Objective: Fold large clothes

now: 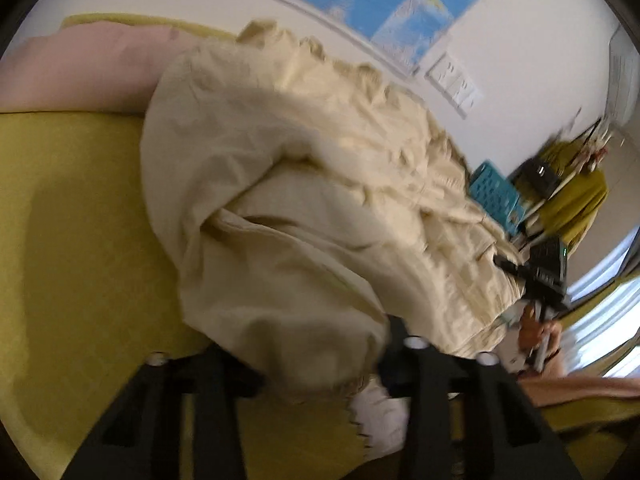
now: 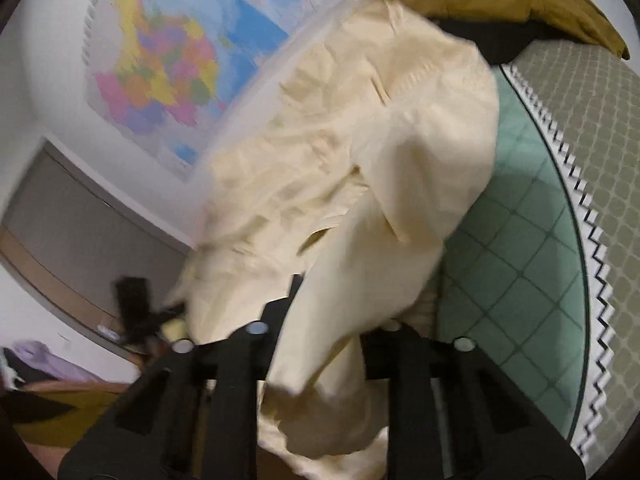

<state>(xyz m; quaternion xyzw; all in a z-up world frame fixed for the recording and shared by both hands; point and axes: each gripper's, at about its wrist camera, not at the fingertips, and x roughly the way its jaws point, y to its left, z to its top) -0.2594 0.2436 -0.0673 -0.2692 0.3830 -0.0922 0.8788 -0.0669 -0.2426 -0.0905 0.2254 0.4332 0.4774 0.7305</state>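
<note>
Cream garment (image 1: 304, 184) pinched by both grippers; cloth hides fingers' tips, frames blurred.

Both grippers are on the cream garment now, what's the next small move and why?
Probably lift and draw the left gripper and right gripper apart: the cream garment hangs bunched and creased between them over the yellow bed, so it needs spreading flat first.
</note>
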